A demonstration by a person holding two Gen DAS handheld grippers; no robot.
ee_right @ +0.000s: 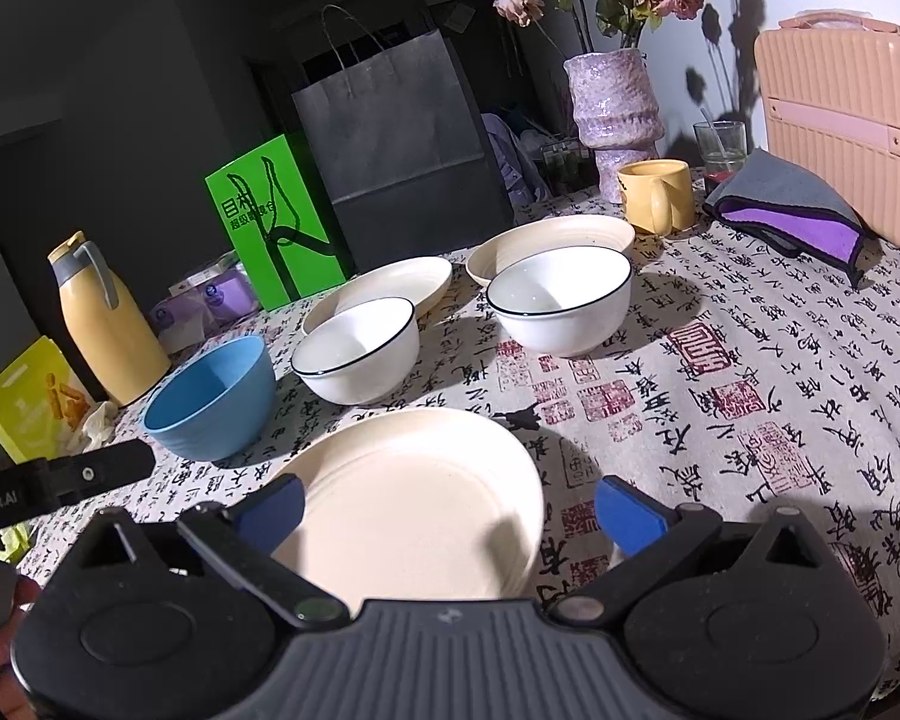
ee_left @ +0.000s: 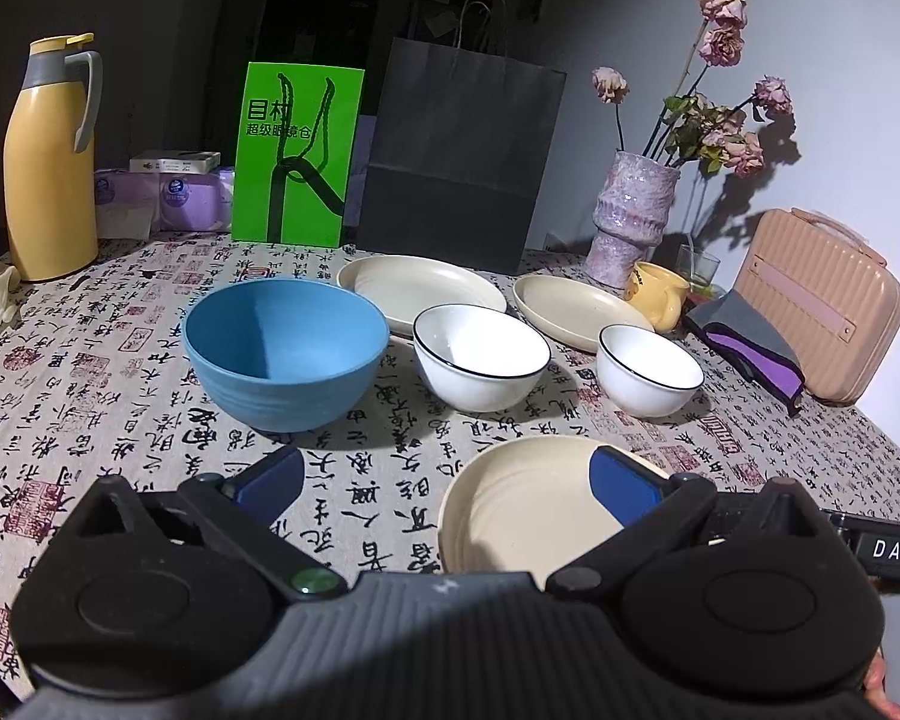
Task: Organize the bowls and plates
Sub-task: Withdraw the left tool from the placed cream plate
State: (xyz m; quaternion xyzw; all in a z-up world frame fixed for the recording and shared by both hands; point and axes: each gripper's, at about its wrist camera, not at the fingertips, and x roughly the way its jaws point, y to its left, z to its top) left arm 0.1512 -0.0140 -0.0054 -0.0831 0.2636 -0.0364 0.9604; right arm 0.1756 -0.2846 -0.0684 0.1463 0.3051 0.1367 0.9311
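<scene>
Both tools are wide open and hold nothing; the right gripper point(ee_right: 447, 510) hangs over the near cream plate point(ee_right: 414, 492), low in the frame, likely to grab it; the left gripper point(ee_left: 447, 483) waits below the blue bowl point(ee_left: 285, 354) at middle left.

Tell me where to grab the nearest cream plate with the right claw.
Pinch the cream plate at its raised near rim, coming in low from the front. It lies flat on the tablecloth, so only the upturned rim fits between the right claw fingers.
</scene>
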